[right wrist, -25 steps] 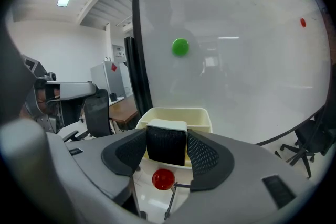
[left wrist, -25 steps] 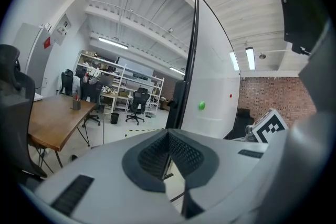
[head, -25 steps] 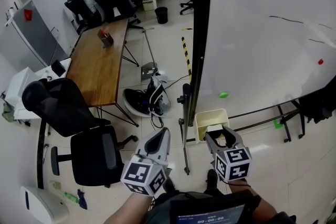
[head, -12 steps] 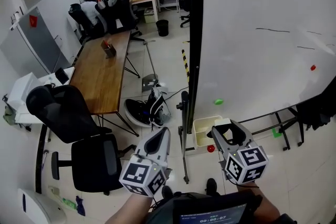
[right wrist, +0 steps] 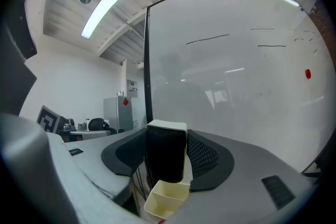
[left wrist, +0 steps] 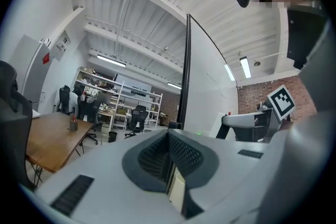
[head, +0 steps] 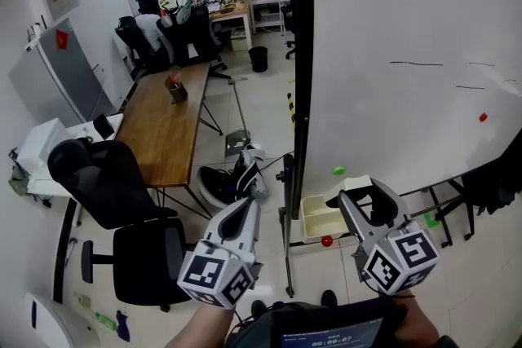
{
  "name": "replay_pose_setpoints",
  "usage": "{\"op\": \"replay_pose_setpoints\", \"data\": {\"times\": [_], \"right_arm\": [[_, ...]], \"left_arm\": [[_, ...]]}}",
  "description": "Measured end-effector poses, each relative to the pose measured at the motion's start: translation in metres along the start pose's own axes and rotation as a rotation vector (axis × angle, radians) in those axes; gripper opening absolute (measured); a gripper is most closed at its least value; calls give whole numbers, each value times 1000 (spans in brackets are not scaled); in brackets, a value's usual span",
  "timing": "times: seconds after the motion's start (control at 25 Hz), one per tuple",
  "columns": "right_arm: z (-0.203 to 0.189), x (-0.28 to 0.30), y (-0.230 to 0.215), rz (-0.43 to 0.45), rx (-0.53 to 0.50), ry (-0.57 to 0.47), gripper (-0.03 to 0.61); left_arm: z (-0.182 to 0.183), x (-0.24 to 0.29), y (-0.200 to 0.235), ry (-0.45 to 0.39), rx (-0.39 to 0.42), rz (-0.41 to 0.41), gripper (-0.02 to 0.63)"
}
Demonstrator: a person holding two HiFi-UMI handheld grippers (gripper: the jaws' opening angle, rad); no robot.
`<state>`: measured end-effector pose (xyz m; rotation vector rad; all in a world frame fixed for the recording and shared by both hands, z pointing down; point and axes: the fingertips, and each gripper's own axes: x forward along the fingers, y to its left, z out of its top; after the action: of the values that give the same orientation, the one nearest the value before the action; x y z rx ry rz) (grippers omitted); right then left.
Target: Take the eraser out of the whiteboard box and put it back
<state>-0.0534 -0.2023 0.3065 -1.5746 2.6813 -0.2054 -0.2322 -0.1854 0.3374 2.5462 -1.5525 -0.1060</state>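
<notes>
My right gripper (head: 364, 193) is shut on the eraser (head: 357, 184), a black block with a white top, and holds it above the cream whiteboard box (head: 314, 218) at the foot of the whiteboard (head: 408, 28). In the right gripper view the eraser (right wrist: 166, 157) stands upright between the pads, with the open box (right wrist: 165, 201) just below it and the whiteboard (right wrist: 236, 60) behind. My left gripper (head: 247, 210) hangs to the left of the box, its jaws shut and holding nothing. In the left gripper view its tip (left wrist: 169, 160) points level into the room.
The whiteboard's black frame post (head: 287, 200) stands between the two grippers. A small red ball (head: 326, 241) lies by the box. To the left are a wooden table (head: 167, 126), two black office chairs (head: 106, 183), and a dark bag (head: 228, 175) on the floor.
My right gripper has risen out of the box with the eraser between its jaws. The left gripper has risen a little. The box now shows clear below the right gripper.
</notes>
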Motion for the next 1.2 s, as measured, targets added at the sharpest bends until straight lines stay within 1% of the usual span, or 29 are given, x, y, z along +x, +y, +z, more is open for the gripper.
{"op": "replay_pose_setpoints", "data": {"times": [0.16,0.32,0.68,1.08,1.2], "right_arm": [[10,-2,-5,3,1,-18,268],[15,-3,-5,6,1,-27,268],[19,1,-5,18,3,-35,268],[18,9,-11,21,3,-29,268],[16,13,-13,17,2,-25,267]], "left_arm": [[9,3,-10,-14,24,-26,20],[17,2,-14,-21,38,-29,19],[18,3,-13,4,66,-29,17],[15,11,-10,6,68,-35,17],[14,14,-7,5,48,-29,17]]}}
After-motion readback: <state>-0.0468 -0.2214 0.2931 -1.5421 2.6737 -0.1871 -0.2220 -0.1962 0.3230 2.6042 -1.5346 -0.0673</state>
